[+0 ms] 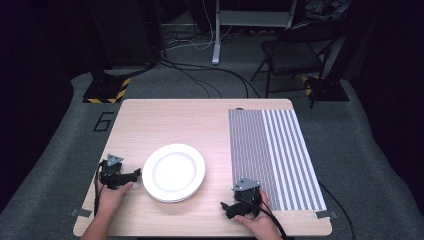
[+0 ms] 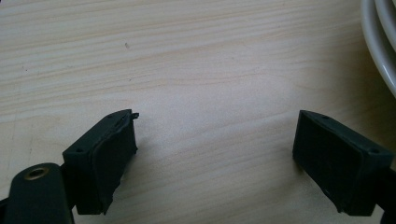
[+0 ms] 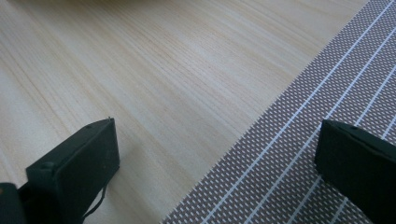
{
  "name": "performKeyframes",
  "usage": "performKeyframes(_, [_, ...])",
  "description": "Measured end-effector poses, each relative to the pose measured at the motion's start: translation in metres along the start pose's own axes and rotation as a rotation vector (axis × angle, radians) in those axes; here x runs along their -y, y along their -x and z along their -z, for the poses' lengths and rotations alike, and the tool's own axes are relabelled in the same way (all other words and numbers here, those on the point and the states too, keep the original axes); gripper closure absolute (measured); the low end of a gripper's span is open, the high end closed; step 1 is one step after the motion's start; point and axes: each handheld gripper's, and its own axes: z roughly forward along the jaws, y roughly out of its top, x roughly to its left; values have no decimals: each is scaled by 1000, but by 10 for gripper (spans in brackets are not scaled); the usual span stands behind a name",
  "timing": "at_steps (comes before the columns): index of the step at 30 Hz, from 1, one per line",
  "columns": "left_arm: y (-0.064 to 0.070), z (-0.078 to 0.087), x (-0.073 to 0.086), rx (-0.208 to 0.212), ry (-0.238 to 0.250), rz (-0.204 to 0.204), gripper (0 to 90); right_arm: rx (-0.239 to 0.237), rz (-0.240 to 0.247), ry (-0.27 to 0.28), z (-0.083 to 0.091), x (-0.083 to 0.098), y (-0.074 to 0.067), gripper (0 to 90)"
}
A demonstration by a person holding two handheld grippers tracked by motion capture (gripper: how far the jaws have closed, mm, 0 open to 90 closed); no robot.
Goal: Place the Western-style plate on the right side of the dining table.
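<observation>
A white plate (image 1: 173, 172) lies on the light wooden table (image 1: 165, 120), left of the middle; its rim (image 2: 379, 51) shows at the right edge of the left gripper view. My left gripper (image 1: 118, 172) rests just left of the plate, open, with bare wood between its jaws (image 2: 215, 140). A grey and white striped placemat (image 1: 272, 155) covers the table's right side. Beside the mat's near left corner sits my right gripper (image 1: 242, 197), open, one jaw over the wood and the other over the mat (image 3: 299, 154).
Beyond the table's far edge are a folding chair (image 1: 295, 50), a stand base with yellow and black stripes (image 1: 106, 91), and cables on the grey carpet. Tape tabs (image 1: 80, 213) mark the table's near corners.
</observation>
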Motion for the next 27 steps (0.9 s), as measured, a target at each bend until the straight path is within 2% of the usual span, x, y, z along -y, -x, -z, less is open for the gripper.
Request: performKeyframes(27, [-1,1,1,-6,10,1,160,0,-1,0,0,0,0,0])
